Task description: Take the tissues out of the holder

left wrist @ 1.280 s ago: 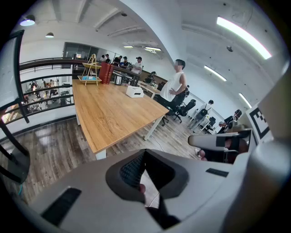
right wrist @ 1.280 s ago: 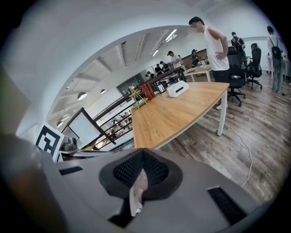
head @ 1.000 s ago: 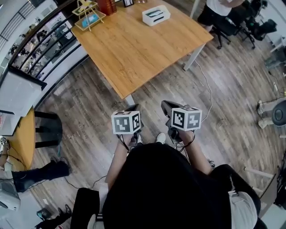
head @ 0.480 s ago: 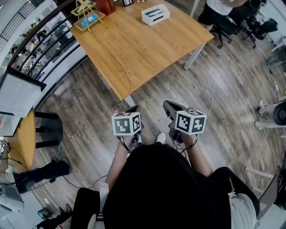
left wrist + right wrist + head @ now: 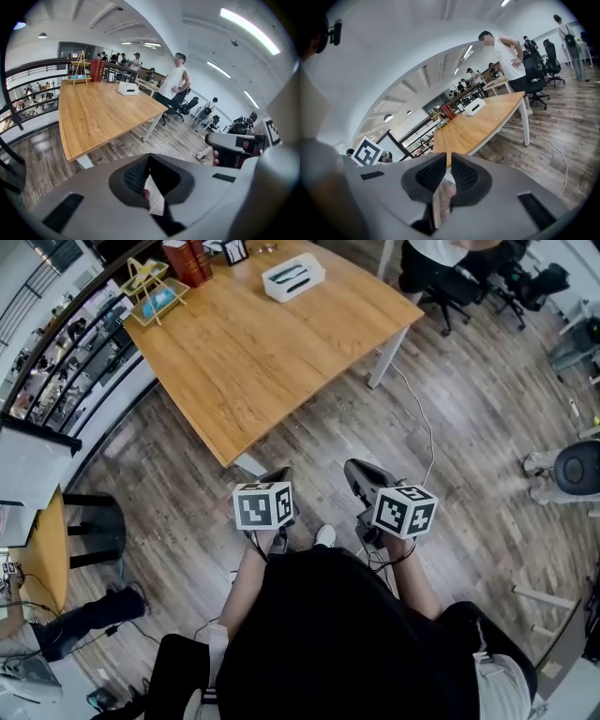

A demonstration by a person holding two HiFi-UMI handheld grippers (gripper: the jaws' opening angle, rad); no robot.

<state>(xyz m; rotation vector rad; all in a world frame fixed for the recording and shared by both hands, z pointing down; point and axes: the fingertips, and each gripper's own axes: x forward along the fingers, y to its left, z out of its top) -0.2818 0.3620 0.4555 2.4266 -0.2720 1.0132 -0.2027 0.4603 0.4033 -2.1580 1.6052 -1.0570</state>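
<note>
The white tissue holder [image 5: 293, 277] stands at the far end of the wooden table [image 5: 244, 362]; it also shows in the left gripper view as a small white tissue holder [image 5: 127, 88] and in the right gripper view as a white tissue holder [image 5: 474, 107]. I stand on the floor, off the table's near corner. My left gripper [image 5: 278, 476] and right gripper [image 5: 362, 472] are held side by side at waist height, far short of the holder. In their own views the left gripper [image 5: 149, 157] and the right gripper [image 5: 448, 158] are shut with nothing between the pads.
A yellow wire rack [image 5: 154, 285] and red books [image 5: 185, 261] stand at the table's far left. A person [image 5: 173, 86] stands by the far right corner, with office chairs [image 5: 445, 292] behind. A railing [image 5: 66, 352] runs along the left. A cable [image 5: 427, 427] lies on the floor.
In the head view the table and holder have slid to the left. My right gripper has drifted slightly right and down. The left gripper has barely moved.
</note>
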